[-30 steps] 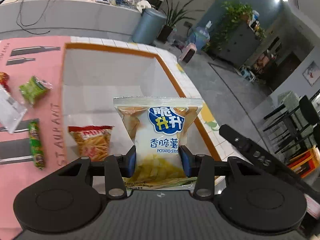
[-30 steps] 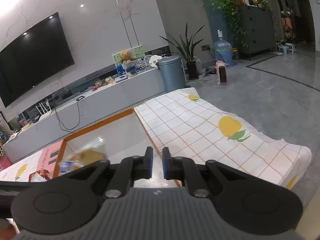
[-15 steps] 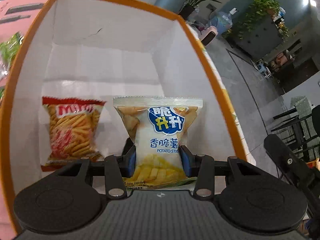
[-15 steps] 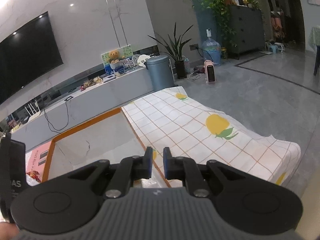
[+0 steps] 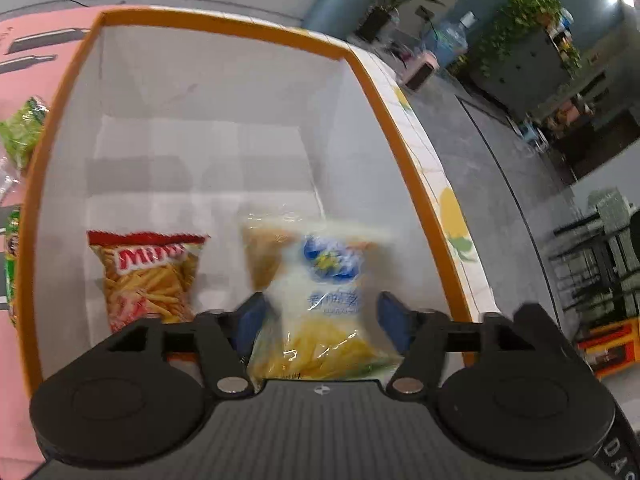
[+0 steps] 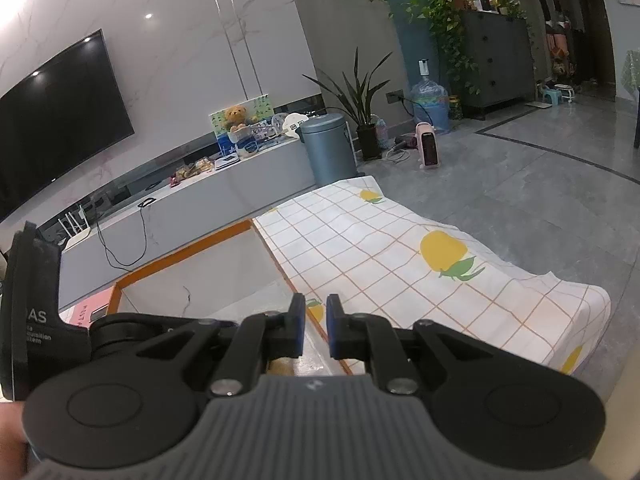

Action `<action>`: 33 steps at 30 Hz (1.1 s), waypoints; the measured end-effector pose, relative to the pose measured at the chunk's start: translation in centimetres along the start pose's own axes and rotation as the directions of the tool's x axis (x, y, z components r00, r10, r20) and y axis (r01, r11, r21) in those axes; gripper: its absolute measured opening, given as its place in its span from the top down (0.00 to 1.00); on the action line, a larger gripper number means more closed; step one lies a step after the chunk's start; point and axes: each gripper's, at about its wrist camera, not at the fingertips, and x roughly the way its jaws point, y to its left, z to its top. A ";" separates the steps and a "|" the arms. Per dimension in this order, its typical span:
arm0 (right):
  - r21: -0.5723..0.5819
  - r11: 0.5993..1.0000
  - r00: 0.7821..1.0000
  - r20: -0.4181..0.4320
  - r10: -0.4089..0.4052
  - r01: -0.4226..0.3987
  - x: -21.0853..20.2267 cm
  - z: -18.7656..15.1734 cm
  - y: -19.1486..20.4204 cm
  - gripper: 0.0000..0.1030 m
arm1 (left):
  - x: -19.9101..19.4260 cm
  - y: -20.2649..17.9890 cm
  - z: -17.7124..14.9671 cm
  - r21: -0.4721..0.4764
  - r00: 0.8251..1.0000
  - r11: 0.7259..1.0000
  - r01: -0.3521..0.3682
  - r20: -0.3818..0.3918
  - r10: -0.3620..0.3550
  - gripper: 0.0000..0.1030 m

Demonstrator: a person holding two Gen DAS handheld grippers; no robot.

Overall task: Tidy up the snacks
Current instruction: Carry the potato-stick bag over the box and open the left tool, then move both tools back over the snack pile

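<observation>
Two snack bags sit inside the white, orange-rimmed cardboard box [image 5: 224, 128] as your left tongs [image 5: 320, 316] let go: the jaws have just been opening and now stand wide, their blue pads [image 5: 250, 318] clear of the blurred white-and-yellow potato-stick bag [image 5: 320, 304] lying loose between them. Beyond the left pad lies the red-topped bag of fries-shaped crisps [image 5: 150, 276]. To finish the drop cleanly, lift straight back out with the jaws wide so neither pad drags the bag, leaving it beside its neighbour rather than on top. Your right tongs [image 6: 316, 330] hang nearly closed and empty over the box's edge. Only the left wrist view shows the box's contents and the green packets [image 5: 20, 132] waiting outside on the pink mat [image 5: 36, 40]; the right wrist view alone shows the lemon-print checked tablecloth [image 6: 400, 264] beyond.
</observation>
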 end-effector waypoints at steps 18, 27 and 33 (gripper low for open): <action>-0.028 0.999 0.999 0.002 0.038 -0.037 -0.3 -0.5 2.2 0.91 | -10.7 -0.4 -3.6 0.128 0.983 0.984 -0.126 0.149 0.107 0.14; -0.051 0.981 0.982 -0.003 0.187 -0.186 -0.8 -1.3 5.9 0.91 | -16.1 3.3 -4.7 0.067 0.951 0.977 -0.205 0.251 0.182 0.14; -0.109 0.948 0.950 0.050 0.307 -0.300 -2.1 -2.7 10.5 0.91 | -19.5 6.4 -6.0 0.024 0.918 0.962 -0.272 0.307 0.252 0.15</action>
